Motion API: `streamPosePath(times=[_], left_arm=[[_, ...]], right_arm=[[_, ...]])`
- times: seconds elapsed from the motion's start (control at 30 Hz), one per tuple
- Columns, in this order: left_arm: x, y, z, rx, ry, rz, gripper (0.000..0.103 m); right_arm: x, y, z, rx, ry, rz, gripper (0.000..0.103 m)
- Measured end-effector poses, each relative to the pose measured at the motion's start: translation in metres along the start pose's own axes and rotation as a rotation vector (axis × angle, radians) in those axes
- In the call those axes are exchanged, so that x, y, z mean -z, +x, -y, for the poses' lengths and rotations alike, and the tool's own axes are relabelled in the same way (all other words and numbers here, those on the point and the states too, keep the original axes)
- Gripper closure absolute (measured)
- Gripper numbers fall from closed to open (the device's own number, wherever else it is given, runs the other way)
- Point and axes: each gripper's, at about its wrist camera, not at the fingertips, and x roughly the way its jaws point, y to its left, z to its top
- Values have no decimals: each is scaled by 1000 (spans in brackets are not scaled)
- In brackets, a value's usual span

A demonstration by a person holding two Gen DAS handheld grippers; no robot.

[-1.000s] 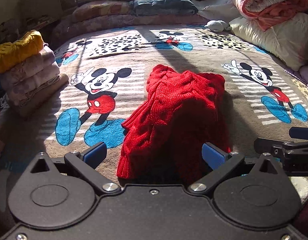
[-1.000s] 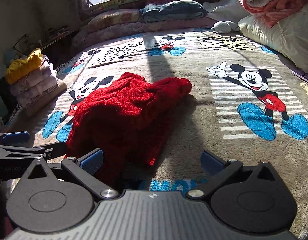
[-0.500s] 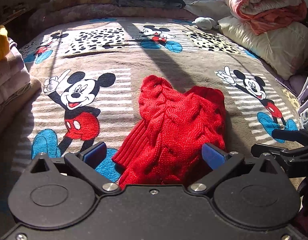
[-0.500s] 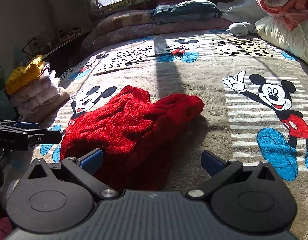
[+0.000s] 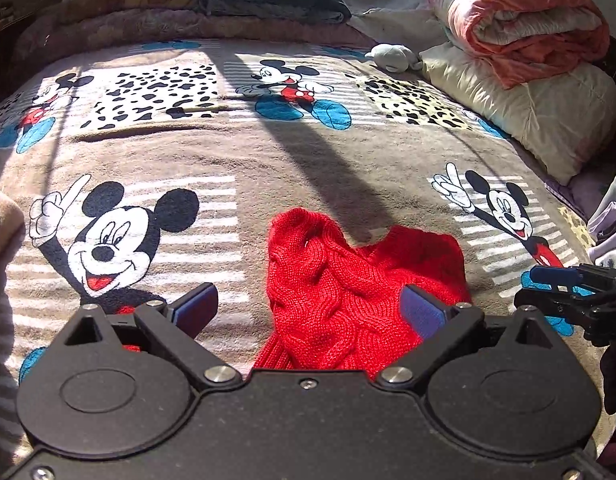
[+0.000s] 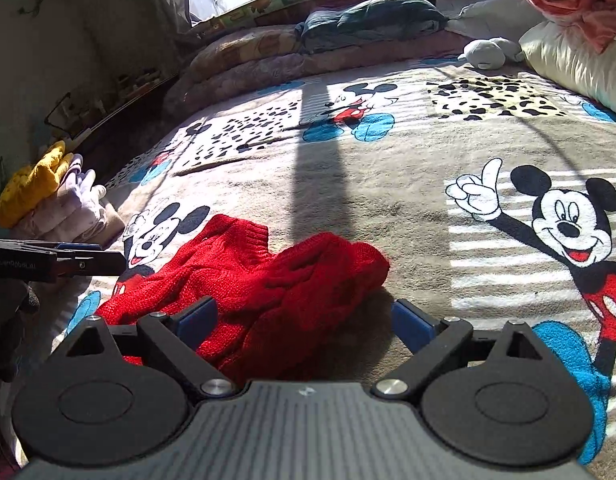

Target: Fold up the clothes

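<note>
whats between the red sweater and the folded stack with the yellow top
In the right wrist view, only cartoon-print blanket separates the red sweater from the folded stack; the left claw reaches across in front.

Sweater: solid red, cable-knit pattern. Blanket: tan-brown, with white stripes, black-spotted panels and cartoon mice in black, white, red and blue. Fingers: blue pads on black arms. Folded stack: yellow on top, pale pink below. Rolled quilt: salmon-pink.
</note>
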Motion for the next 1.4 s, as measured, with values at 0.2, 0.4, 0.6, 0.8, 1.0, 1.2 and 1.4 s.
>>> streamPosePath(times=[0.2,0.4,0.6,0.8,1.0,1.2,1.4], left_arm=[[-19,33,-7,32,22,-50,29],[-32,63,-12,27,43,-85,35],[-42,86,-20,50,36,-123,41],[-50,107,-18,73,70,-170,41],[-51,124,-12,87,103,-213,51],[-51,114,-4,90,134,-208,83],[-60,78,1,91,151,-154,87]], right_arm=[[-20,28,10,-22,-69,-14,27],[-33,54,21,-40,-77,-33,29],[-41,79,31,-68,-76,-74,29],[-43,103,46,-114,-37,-134,28],[-37,115,50,-147,-27,-179,44],[-40,103,43,-142,-68,-170,75],[-51,79,29,-161,-87,-135,82]])
